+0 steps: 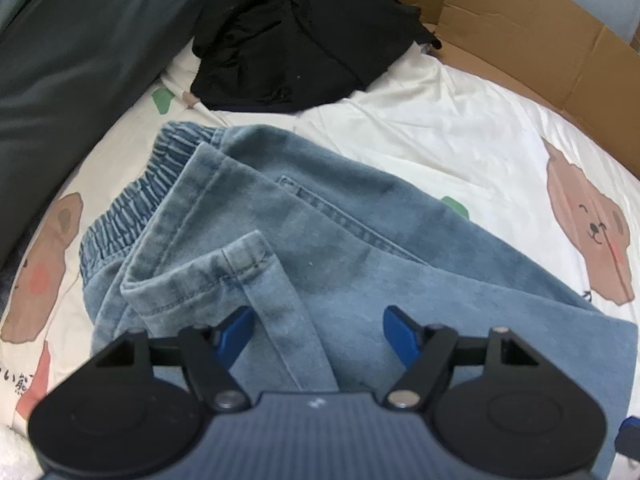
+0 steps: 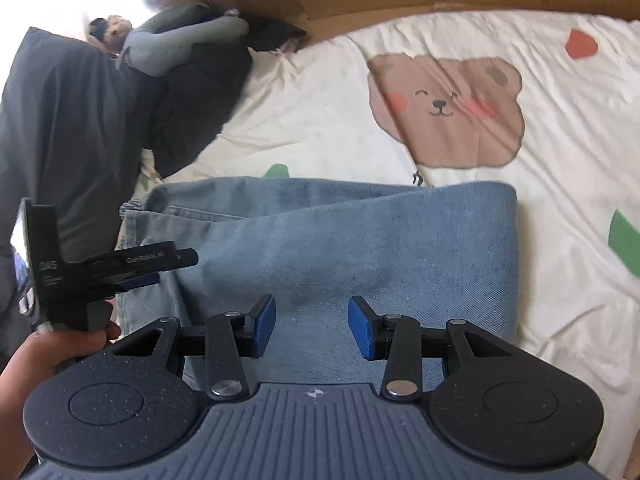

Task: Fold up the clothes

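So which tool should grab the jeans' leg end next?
Probably the left tool: it is open right behind the hemmed leg end of the jeans. The right tool, also open, hovers over plain denim.

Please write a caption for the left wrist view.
Open left gripper above folded blue jeans on a bear-print sheet.
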